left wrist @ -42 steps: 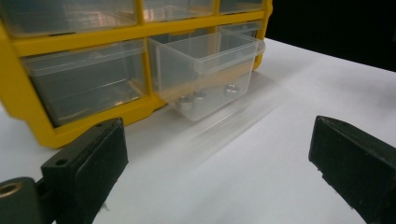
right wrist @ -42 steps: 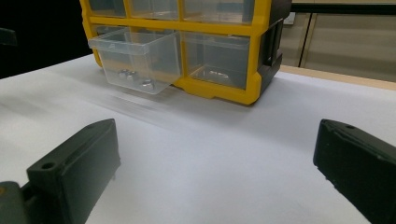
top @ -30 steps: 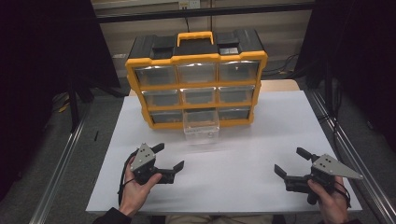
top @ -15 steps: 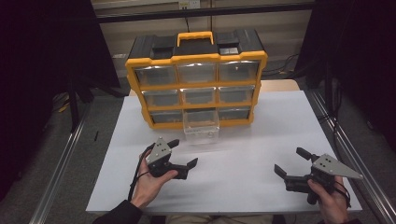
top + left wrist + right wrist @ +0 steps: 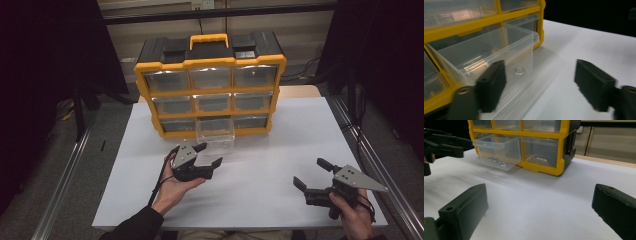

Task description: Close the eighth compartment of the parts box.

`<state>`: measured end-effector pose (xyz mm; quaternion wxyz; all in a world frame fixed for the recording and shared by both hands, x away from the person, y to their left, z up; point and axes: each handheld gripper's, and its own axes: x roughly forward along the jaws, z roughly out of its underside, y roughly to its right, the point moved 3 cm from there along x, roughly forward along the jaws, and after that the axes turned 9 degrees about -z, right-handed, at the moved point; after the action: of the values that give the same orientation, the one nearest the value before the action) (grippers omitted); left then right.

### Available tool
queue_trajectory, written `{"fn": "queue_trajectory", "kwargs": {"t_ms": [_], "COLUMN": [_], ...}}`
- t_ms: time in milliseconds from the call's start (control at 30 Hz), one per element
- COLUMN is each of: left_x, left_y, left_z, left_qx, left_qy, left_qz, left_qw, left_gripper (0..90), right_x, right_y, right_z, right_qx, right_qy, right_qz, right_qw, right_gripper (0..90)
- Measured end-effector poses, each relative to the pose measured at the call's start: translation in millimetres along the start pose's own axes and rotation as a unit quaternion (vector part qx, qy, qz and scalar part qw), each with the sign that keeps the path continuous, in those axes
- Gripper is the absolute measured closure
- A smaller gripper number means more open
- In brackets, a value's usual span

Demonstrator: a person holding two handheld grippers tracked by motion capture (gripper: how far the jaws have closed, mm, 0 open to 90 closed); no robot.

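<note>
Closer now to the pulled-out clear drawer, left gripper has its jaws narrowing, empty, drawer just ahead.

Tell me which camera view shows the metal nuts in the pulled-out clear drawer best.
The right gripper view: through the clear drawer front, the nuts show as several shiny pieces. The left gripper view shows one nut up close. In the high view they are too small to make out.
</note>
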<state>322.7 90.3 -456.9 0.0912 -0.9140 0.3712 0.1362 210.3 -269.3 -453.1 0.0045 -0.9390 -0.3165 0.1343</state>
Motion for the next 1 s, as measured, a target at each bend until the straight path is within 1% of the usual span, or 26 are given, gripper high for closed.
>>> {"fn": "queue_trajectory", "kwargs": {"t_ms": [33,100,133,167,200,233,267,300,367,400,433,467,500,533,567,600,633,667,700,733,800,867,900,933,967,1000], "left_x": [1.6,2.5,3.1,4.5,5.6,7.7,9.6,11.3,13.1,14.3,14.8,14.5,15.4,17.0,17.7,19.6,20.2,22.0,22.5,22.2,23.4,26.6,26.6,26.9,27.9,28.2], "left_y": [0.3,0.2,-2.3,-2.9,-6.9,-7.9,-9.9,-10.4,-11.2,-11.3,-11.9,-12.4,-13.7,-15.0,-16.3,-18.1,-20.2,-22.2,-23.1,-24.8,-26.9,-30.4,-30.2,-32.7,-34.2,-34.8], "left_z": [0.8,1.2,1.5,1.9,2.5,3.7,4.8,6.0,8.1,8.4,8.6,8.9,9.0,9.5,9.5,10.6,11.4,12.5,13.1,12.8,12.3,13.0,13.7,14.3,14.4,14.0], "left_qx": [-0.006,-0.010,-0.007,-0.014,-0.003,-0.015,-0.015,-0.014,-0.013,-0.015,-0.012,-0.010,-0.008,-0.008,-0.005,-0.013,-0.007,-0.011,-0.018,-0.012,-0.013,-0.017,-0.024,-0.017,-0.019,-0.023], "left_qy": [0.003,0.002,0.000,0.002,-0.003,-0.005,-0.007,-0.010,-0.018,-0.015,-0.015,-0.021,-0.025,-0.022,-0.027,-0.026,-0.033,-0.030,-0.031,-0.034,-0.032,-0.023,-0.031,-0.034,-0.032,-0.034], "left_qz": [0.018,0.004,0.011,0.000,-0.003,-0.002,0.002,-0.006,-0.007,0.006,0.008,-0.007,-0.006,0.007,-0.007,0.009,-0.008,0.005,0.004,-0.012,-0.015,0.000,-0.020,-0.016,-0.013,-0.020], "left_qw": [0.9998,0.9999,0.9999,0.9999,1.0000,0.9999,0.9999,0.9998,0.9997,0.9998,0.9998,0.9997,0.9996,0.9997,0.9996,0.9995,0.9994,0.9995,0.9993,0.9993,0.9993,0.9996,0.9990,0.9991,0.9992,0.9990], "left_gripper": [38.9,50.8,54.3,57.9,60.4,63.6,66.8,70.4,74.2,75.9,78.3,80.8,84.7,87.7,89.6,90.0,90.0,90.0,90.0,90.0,90.0,90.0,90.0,90.0,90.0,90.0], "right_x": [-0.1,-0.3,-0.4,-0.5,-0.5,-0.5,-0.3,-0.6,-0.2,-0.1,0.0,-0.2,-0.2,-0.5,-0.4,-0.5,-0.5,-0.3,-0.3,-0.3,-0.4,-0.3,-0.4,-0.3,-0.3,-0.4], "right_y": [0.0,0.5,0.4,0.4,0.4,0.3,0.1,0.1,-0.1,-0.2,-0.1,-0.1,0.1,0.3,0.2,0.0,-0.2,-0.3,-0.2,-0.3,0.0,-0.1,-0.1,-0.3,-0.3,-0.3], "right_z": [0.1,0.3,0.2,0.3,0.4,0.3,0.3,0.3,0.2,0.2,0.2,0.3,0.3,0.4,0.4,0.4,0.3,0.3,0.3,0.2,0.3,0.3,0.3,0.4,0.3,0.4], "right_qx": [0.000,0.001,0.002,0.002,0.001,0.002,0.002,0.001,0.000,0.000,0.000,0.002,0.001,0.001,0.001,0.001,0.000,0.002,0.001,0.002,0.000,0.001,0.001,0.001,0.000,0.000], "right_qy": [0.000,0.000,0.001,0.000,0.000,0.000,0.001,-0.001,0.000,-0.001,0.000,-0.001,0.000,-0.001,0.000,-0.001,-0.001,-0.001,0.001,0.001,0.000,-0.001,-0.001,-0.001,0.000,-0.001], "right_qz": [0.000,0.000,0.001,0.001,0.000,0.001,0.000,-0.001,-0.001,-0.001,-0.001,-0.001,0.000,0.000,-0.001,-0.001,-0.001,0.000,-0.001,-0.001,-0.002,-0.001,-0.001,-0.001,-0.001,-0.001], "right_qw": [1.0000,1.0000,1.0000,1.0000,1.0000,1.0000,1.0000,1.0000,1.0000,1.0000,1.0000,1.0000,1.0000,1.0000,1.0000,1.0000,1.0000,1.0000,1.0000,1.0000,1.0000,1.0000,1.0000,1.0000,1.0000,1.0000], "right_gripper": [0.1,0.1,0.1,0.1,0.1,0.1,0.1,0.1,0.1,0.1,0.1,0.1,0.1,0.1,0.1,0.1,0.1,0.1,0.1,0.1,0.1,0.1,0.1,0.1,0.1,0.1]}}
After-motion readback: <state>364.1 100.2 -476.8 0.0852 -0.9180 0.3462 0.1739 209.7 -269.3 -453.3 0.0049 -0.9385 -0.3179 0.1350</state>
